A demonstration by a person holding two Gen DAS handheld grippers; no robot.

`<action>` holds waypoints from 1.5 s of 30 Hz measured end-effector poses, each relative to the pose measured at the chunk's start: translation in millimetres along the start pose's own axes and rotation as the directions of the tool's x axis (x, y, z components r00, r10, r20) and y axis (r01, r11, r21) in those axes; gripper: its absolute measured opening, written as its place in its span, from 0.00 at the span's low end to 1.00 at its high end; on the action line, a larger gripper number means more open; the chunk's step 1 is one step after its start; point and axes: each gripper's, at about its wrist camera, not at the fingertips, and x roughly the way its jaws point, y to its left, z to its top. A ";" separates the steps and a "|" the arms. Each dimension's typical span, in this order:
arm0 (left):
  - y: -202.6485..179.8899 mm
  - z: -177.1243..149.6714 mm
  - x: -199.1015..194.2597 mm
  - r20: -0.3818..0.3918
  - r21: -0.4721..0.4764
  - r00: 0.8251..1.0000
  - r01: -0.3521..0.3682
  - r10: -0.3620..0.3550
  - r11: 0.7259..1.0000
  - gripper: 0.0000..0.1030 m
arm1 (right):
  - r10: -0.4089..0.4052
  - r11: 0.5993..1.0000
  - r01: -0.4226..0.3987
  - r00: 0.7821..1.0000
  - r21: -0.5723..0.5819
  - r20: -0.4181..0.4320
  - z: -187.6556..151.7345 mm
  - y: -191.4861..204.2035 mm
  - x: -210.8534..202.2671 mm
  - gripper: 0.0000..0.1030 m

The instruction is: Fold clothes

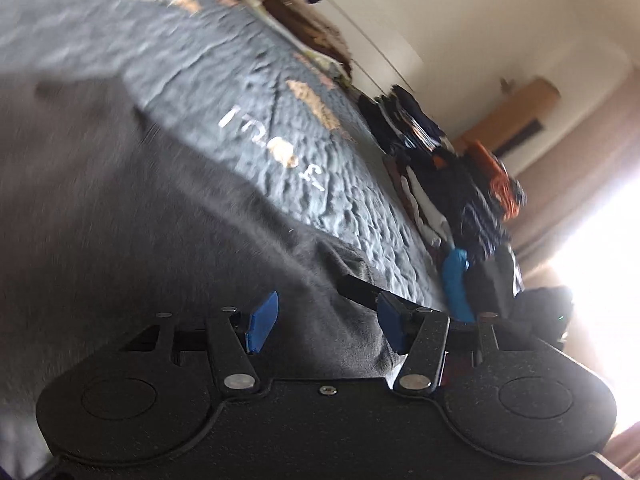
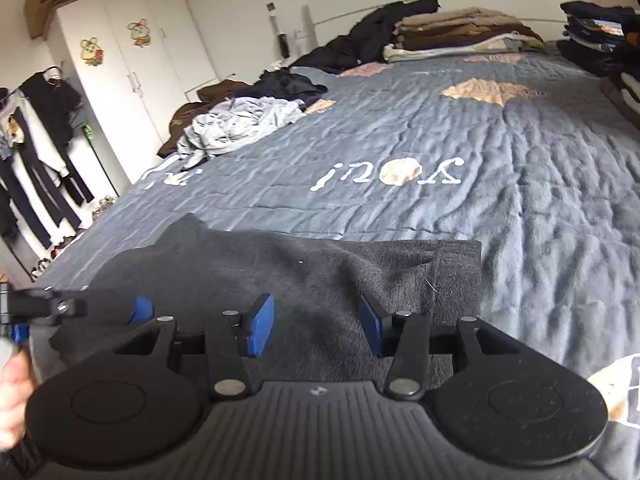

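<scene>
Nearest to me is my right claw, its blue pads standing about half apart with nothing gripped; only the dark grey garment lies beneath the gap, and I cannot tell whether the pads brush it. That garment is spread flat on the near edge of the bed, its far right corner square, its left end bunched into a small peak. My left claw hangs over the same cloth, also roughly half open and holding nothing, and in the right view it shows at the near left, with part of my hand below it. The garment rests on a blue-grey quilt with white lettering. Further left on the bed sits a crumpled pale blue heap. At the far end lie folded brown and beige stacks, and dark folded piles stand at the far right. White wardrobes line the left wall.
</scene>
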 end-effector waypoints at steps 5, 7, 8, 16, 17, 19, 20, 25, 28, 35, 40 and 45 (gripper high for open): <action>64.1 8.1 -27.3 0.082 -0.162 0.992 -0.081 0.095 0.983 0.51 | -0.046 0.998 0.047 0.999 0.049 -0.029 -6.8 -14.4 23.0 0.45; 85.5 14.4 -52.8 0.142 -0.204 0.978 -0.125 0.156 0.971 0.46 | -0.039 0.996 0.041 0.999 0.073 -0.027 -7.2 -19.5 24.7 0.45; 95.3 17.6 -65.6 0.171 -0.224 0.967 -0.148 0.188 0.963 0.42 | -0.033 0.996 0.035 0.999 0.082 -0.031 -6.7 -21.0 24.6 0.45; 126.5 34.7 -131.1 0.257 -0.293 0.908 -0.252 0.330 0.922 0.30 | -0.063 0.997 0.065 0.996 0.031 -0.058 -1.5 -10.4 22.6 0.46; 120.9 36.2 -135.8 0.256 -0.268 0.900 -0.284 0.353 0.920 0.31 | -0.077 0.996 0.079 0.995 0.030 -0.061 0.7 -8.2 21.1 0.46; 102.1 37.5 -144.6 0.268 -0.192 0.872 -0.369 0.410 0.909 0.46 | -0.112 0.993 0.113 0.992 0.025 -0.053 6.2 -0.6 14.7 0.48; 87.7 36.9 -148.1 0.285 -0.130 0.849 -0.424 0.444 0.896 0.58 | -0.129 0.991 0.130 0.990 0.022 -0.048 8.9 3.3 11.4 0.50; 31.4 30.6 -162.3 0.344 0.099 0.787 -0.572 0.511 0.814 0.60 | -0.145 0.989 0.145 0.989 -0.014 0.017 17.5 37.8 -8.7 0.60; 18.9 23.3 -161.4 0.341 0.147 0.775 -0.603 0.532 0.784 0.61 | -0.135 0.988 0.137 0.990 -0.073 0.029 15.0 62.3 -10.5 0.64; 21.8 2.0 -151.9 0.310 0.179 0.738 -0.665 0.599 0.725 0.61 | -0.126 0.977 0.123 0.992 -0.173 -0.001 -1.1 105.3 -1.2 0.65; 16.9 -14.9 -159.9 0.317 0.165 0.731 -0.670 0.604 0.724 0.62 | -0.148 0.969 0.145 0.989 -0.200 0.002 -16.5 125.1 -12.2 0.66; 1.7 -28.4 -166.4 0.331 0.149 0.723 -0.674 0.606 0.723 0.63 | -0.149 0.969 0.148 0.989 -0.199 0.010 -28.8 142.3 -33.7 0.66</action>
